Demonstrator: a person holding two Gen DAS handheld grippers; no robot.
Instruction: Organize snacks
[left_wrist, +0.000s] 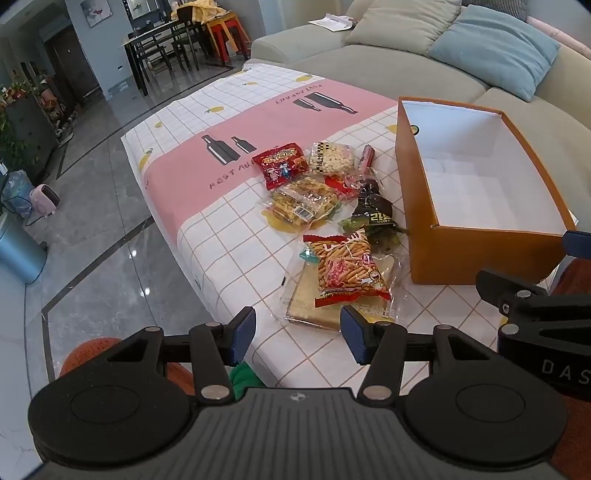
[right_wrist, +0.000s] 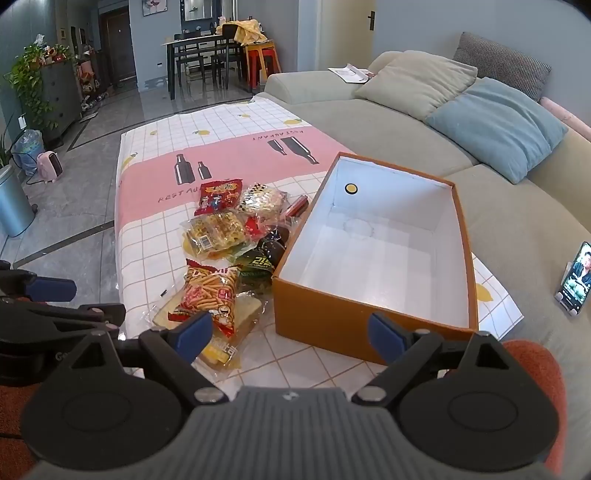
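Grey-green sofa (right_wrist: 388, 122) fills the upper right of the right wrist view, blue cushion (right_wrist: 495, 125) on it. Table under a pink-and-white checked cloth (left_wrist: 221, 229) runs up frame centre. Orange box (right_wrist: 373, 328), white inside and bare, sits at centre right, just beside the snacks. Snack packets lie heaped left of the box: red stick-snack bag (left_wrist: 345, 269) nearest, on a wrapped bread slice (left_wrist: 306, 306); yellow clear packet (left_wrist: 299, 203) and red bag (left_wrist: 280, 164) further up. Left gripper (left_wrist: 298, 330) low centre, jaws apart, nothing between them. Right gripper (right_wrist: 291, 334) spread wide, holding nothing.
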